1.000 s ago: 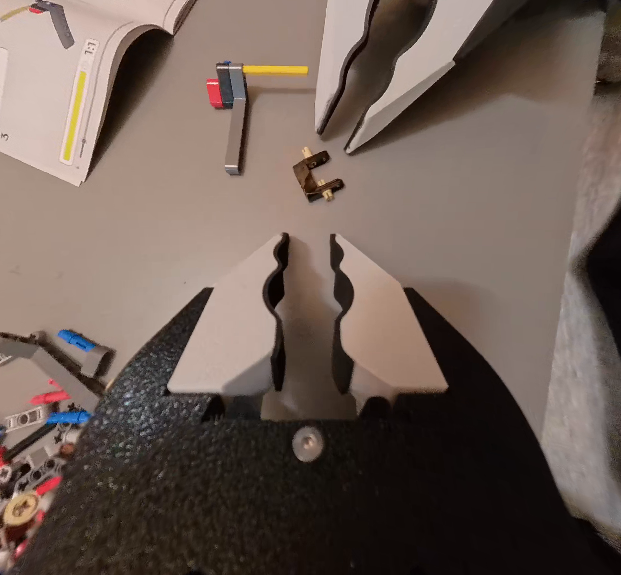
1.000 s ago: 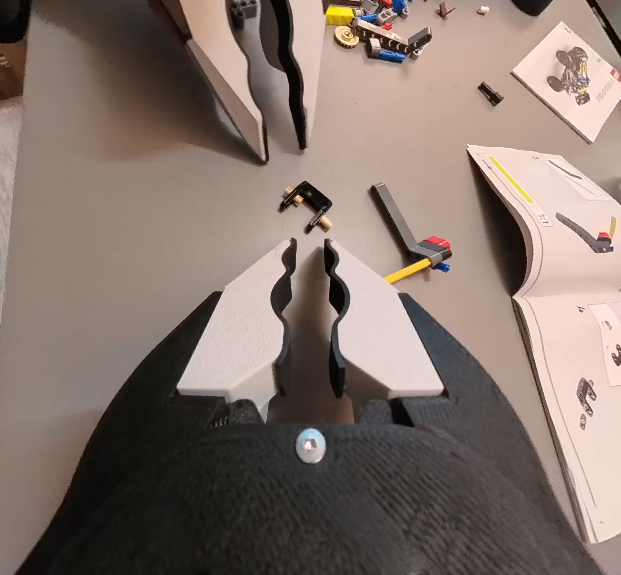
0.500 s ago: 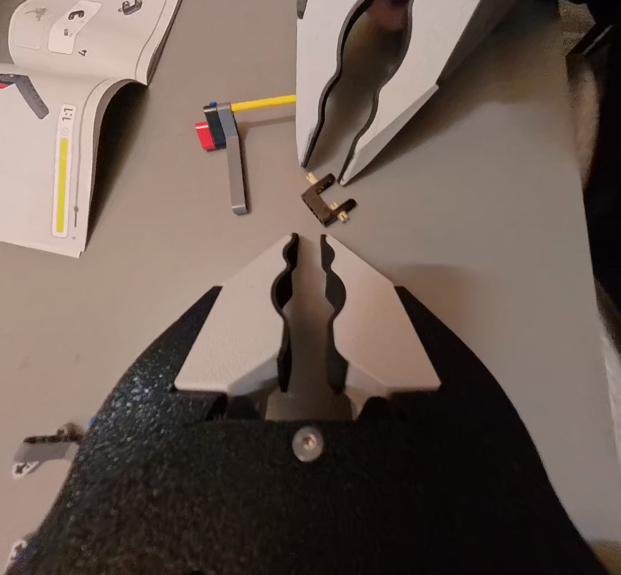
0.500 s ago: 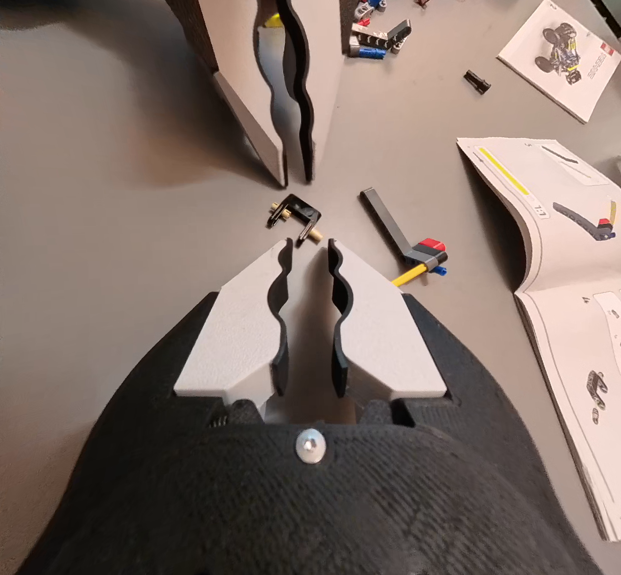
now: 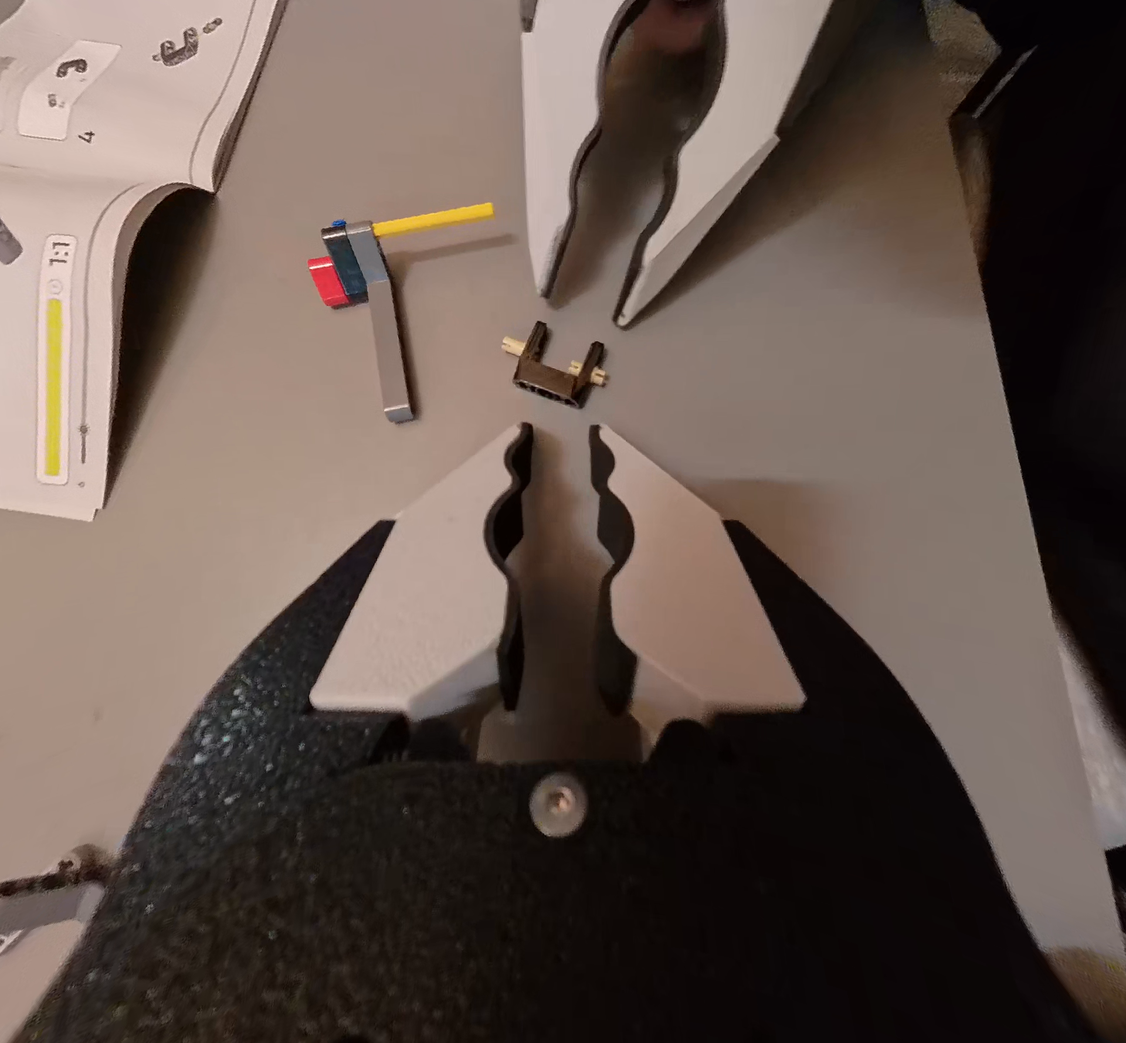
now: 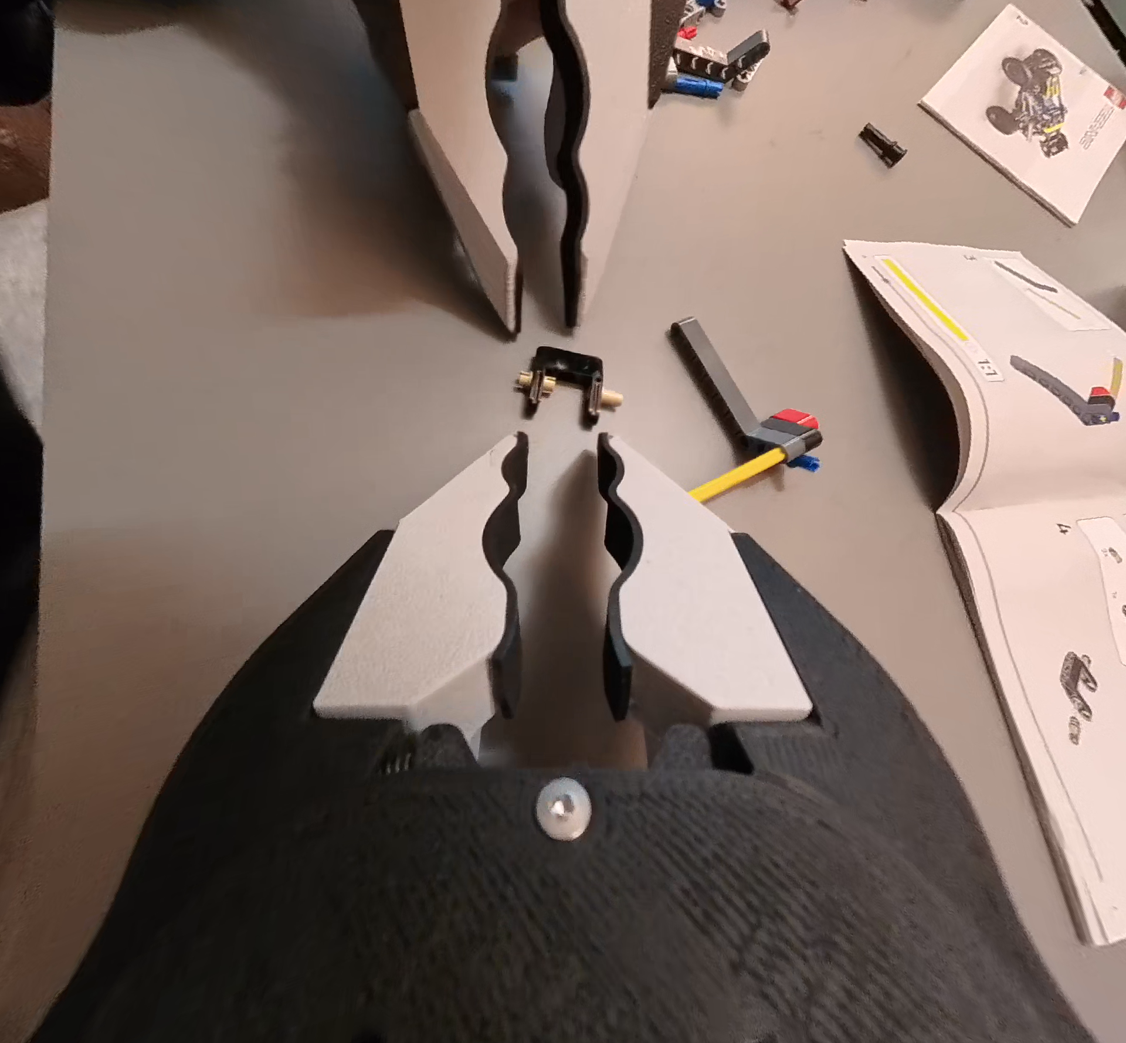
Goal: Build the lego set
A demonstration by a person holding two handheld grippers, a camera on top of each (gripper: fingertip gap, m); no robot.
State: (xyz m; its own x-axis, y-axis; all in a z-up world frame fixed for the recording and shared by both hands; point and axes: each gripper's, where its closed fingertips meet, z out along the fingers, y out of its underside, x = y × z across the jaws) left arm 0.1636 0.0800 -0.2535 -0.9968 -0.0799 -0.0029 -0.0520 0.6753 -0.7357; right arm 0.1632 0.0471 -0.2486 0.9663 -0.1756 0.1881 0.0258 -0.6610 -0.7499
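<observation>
Black U-shaped bracket [image 5: 557, 371] w/ tan pins is seen flat on grey table [image 5: 244, 557], between tips of left gripper [image 5: 557, 435] & right gripper [image 6: 560, 444]; both held slightly apart, empty. Grey beam w/ yellow axle [image 5: 378, 283] lies beside, near open instruction booklet [image 5: 91, 222].

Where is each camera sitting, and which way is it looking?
Left wrist view: sits on the left gripper, looking along its open fingers at the black bracket on the grey table; the right gripper faces it.
Right wrist view: sits on the right gripper, looking the opposite way at the same black bracket; the left gripper faces it.
Both share the bracket, the grey beam with yellow axle and the open instruction booklet.
</observation>
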